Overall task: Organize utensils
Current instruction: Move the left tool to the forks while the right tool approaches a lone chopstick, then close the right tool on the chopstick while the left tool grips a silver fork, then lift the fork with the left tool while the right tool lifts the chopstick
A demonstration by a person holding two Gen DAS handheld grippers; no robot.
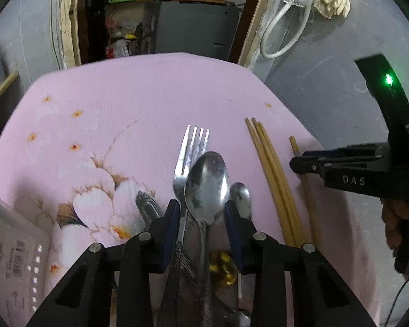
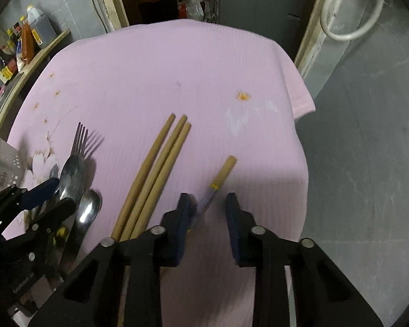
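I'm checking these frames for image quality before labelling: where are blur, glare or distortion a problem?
Left wrist view: sharp; the large steel spoon shows mottled glare, a green indicator light flares, and fisheye bends the pink floral tablecloth edges. Right wrist view: the single wooden chopstick between the right gripper jaws is motion-smeared; the steel fork casts a crisp shadow.

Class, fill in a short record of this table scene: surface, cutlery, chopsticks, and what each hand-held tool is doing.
surface: pink flowered cloth over a table
cutlery: fork, large spoon and small spoon lying side by side
chopsticks: three together; a fourth chopstick lies apart to their right
left tool: fingers on either side of the fork and large spoon handles, not visibly pressing
right tool: fingers straddle the lone chopstick, gap on the right side
container: white perforated bin at the left edge
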